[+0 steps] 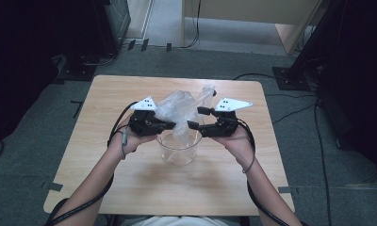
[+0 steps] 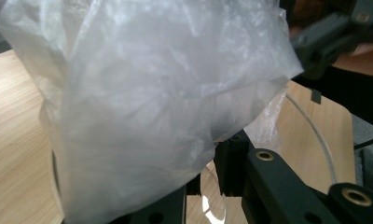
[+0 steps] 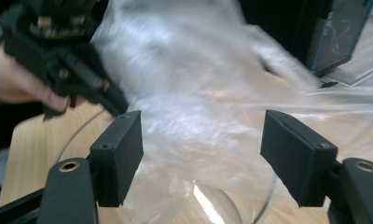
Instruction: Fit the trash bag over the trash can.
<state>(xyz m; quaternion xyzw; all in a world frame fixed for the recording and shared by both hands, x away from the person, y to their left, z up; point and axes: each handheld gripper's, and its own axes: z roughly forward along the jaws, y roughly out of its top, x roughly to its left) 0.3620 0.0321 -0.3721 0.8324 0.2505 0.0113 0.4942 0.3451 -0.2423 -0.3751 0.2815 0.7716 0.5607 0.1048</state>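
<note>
At frame centre, left tongs clamp the plastic bag above the glass beaker; right tongs stand apart.

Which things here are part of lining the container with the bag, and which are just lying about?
In the job:
- clear plastic bag, pinched by the left gripper
- clear round container under the bag
- right gripper, jaws apart beside the bag

Lying about:
- cables on the floor
- wooden furniture behind the table
</note>
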